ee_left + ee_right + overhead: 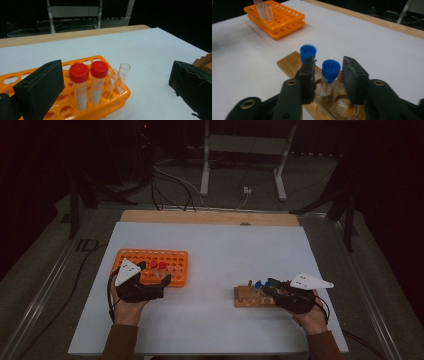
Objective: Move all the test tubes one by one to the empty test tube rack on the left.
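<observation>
Tubes are being sorted between two racks. At left, the left gripper [154,273] hangs released beside the orange rack [117,96], where two red-capped tubes [88,85] stand upright. At right, the right gripper [328,80] brackets a blue-capped tube [329,76] in the wooden block [289,62], pads not yet pressing. Next comes closing squarely and lifting straight; the neighbouring blue cap [307,52] crowds one jaw.
</observation>
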`<action>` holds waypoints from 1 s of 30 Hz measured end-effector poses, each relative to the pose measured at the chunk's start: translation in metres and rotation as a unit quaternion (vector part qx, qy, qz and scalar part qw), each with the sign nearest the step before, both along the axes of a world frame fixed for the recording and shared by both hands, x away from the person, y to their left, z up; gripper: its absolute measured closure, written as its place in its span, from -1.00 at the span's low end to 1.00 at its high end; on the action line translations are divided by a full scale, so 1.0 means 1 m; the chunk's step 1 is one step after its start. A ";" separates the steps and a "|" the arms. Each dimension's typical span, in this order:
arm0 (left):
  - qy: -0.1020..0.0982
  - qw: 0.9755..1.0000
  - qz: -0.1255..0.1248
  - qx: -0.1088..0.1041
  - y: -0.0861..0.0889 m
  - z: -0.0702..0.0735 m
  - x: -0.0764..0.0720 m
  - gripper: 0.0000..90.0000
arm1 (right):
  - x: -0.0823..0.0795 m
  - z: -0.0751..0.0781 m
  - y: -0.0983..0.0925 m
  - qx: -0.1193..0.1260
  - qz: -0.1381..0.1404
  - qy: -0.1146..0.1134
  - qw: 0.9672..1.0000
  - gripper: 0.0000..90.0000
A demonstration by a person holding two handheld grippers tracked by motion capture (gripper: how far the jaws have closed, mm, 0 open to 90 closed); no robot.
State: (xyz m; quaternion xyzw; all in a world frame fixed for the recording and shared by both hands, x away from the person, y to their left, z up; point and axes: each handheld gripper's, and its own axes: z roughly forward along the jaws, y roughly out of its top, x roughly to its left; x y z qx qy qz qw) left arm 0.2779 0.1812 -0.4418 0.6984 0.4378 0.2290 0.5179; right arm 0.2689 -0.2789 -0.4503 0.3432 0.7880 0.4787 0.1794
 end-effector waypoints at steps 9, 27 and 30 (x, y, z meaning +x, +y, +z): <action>-0.015 1.000 -0.015 0.006 -0.011 0.009 -0.005 -0.99 | 0.003 -0.009 0.001 0.000 0.001 0.011 1.000 0.67; -0.010 0.998 -0.060 0.010 -0.039 0.005 -0.010 -0.99 | 0.003 -0.010 0.005 -0.013 0.000 0.009 1.000 0.70; -0.007 0.998 -0.067 0.013 -0.043 0.003 -0.010 -0.99 | 0.002 -0.007 0.003 -0.012 -0.003 0.012 1.000 0.70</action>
